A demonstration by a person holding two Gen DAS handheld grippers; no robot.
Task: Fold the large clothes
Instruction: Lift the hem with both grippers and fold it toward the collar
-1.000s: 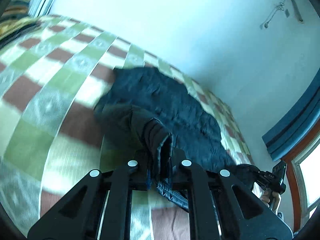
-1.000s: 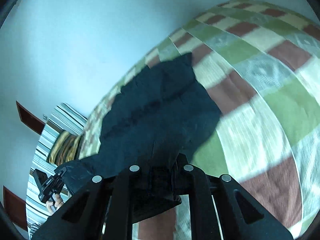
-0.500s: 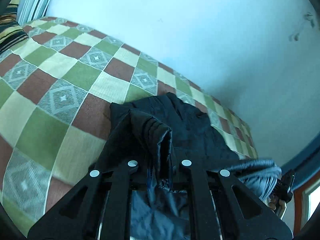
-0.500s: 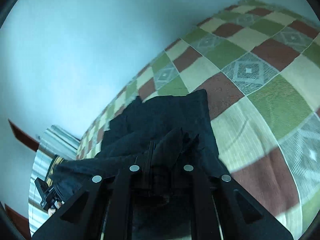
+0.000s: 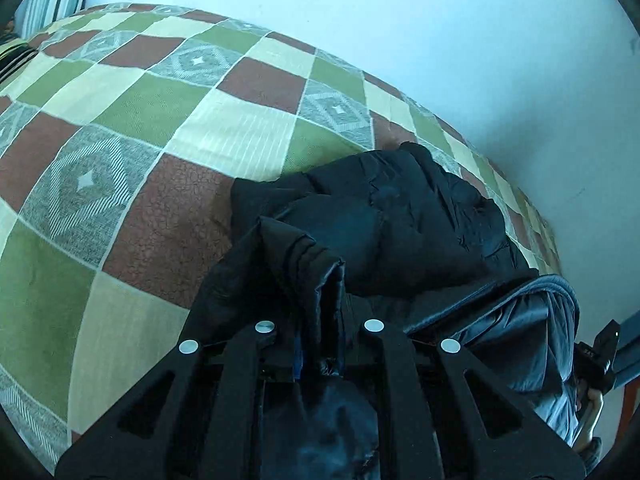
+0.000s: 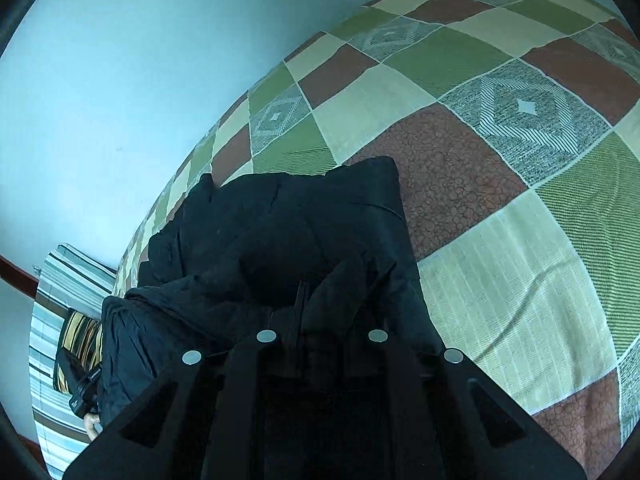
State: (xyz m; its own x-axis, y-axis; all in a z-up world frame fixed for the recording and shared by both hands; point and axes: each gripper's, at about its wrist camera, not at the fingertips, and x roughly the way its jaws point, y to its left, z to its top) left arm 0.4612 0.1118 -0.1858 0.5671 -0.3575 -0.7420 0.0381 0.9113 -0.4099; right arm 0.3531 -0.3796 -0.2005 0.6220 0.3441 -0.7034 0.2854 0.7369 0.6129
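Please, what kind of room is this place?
Most likely a bedroom. A wide checked bedspread covers what seems a bed set against a plain wall, and striped pillows lie at one end. A black jacket lies on the spread.

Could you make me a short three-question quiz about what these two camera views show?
1. True or false: the left hand-held gripper is shut on a fold of the black jacket.
2. What does the jacket lie on? A) a wooden table B) a checked bedspread C) a bare floor
3. What does the right hand-held gripper hold?

Key: 1 true; 2 B; 3 an edge of the same black jacket.
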